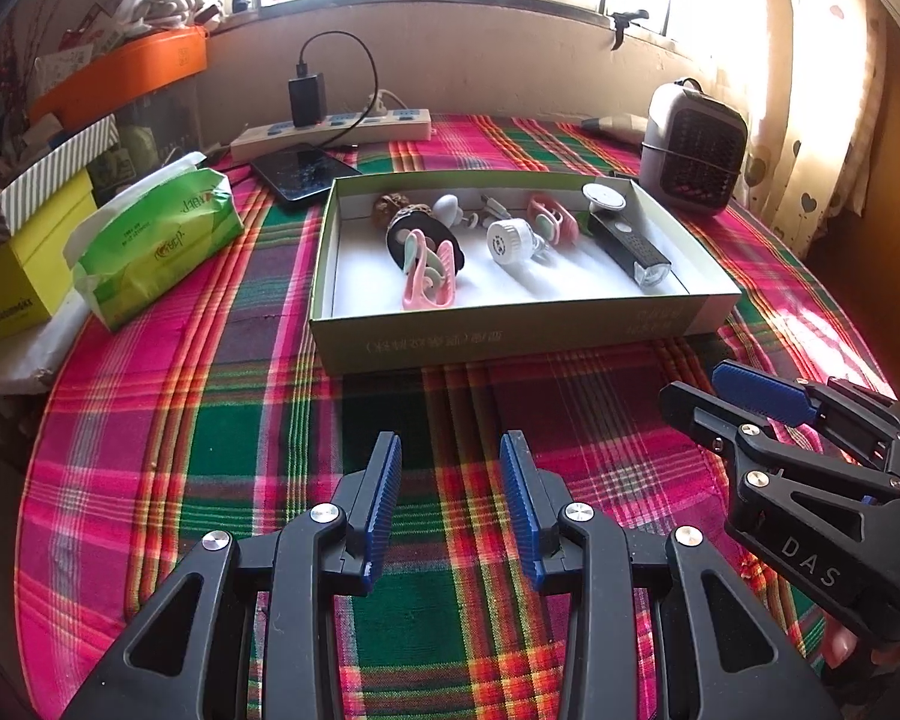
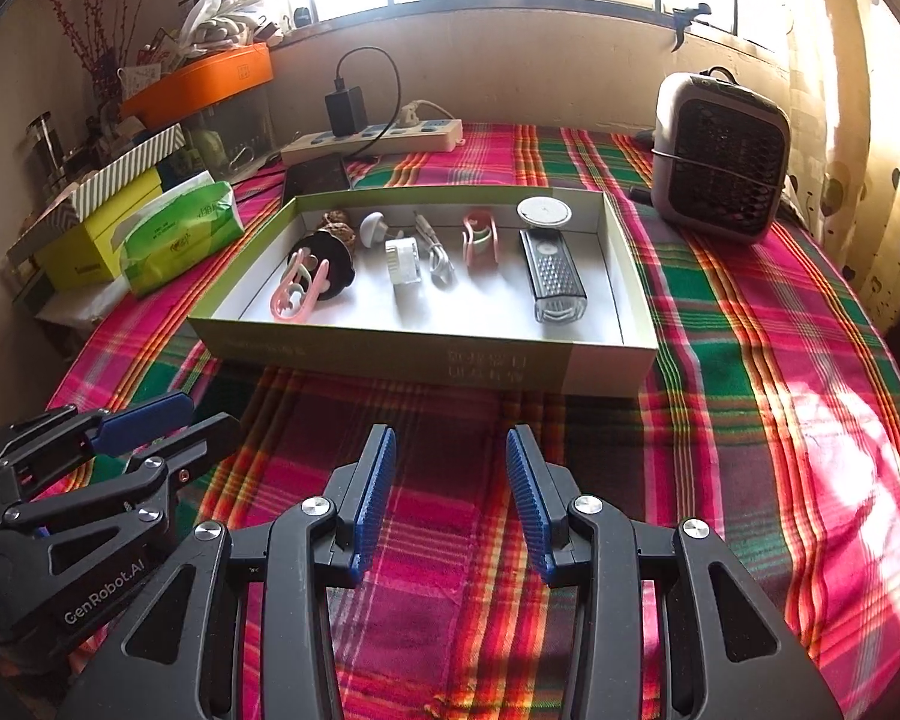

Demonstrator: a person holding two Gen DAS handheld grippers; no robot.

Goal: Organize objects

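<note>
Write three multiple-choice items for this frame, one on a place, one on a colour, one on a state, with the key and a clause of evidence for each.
1. Where does the black bike light lie?
A. in the shallow box, near its right end
B. on the plaid cloth, beside the heater
C. on top of the tissue pack

2. What colour are the pads of the left tongs?
A. red
B. blue
C. white

3. What state are the right tongs in?
A. shut on a pink clip
B. shut on the cable
C. open, holding nothing

Key: 1 A, the light rests on the box's white floor below a round white disc; 2 B, both ribbed pads show blue; 3 C, only the plaid cloth shows in the gap between the pads.
</note>
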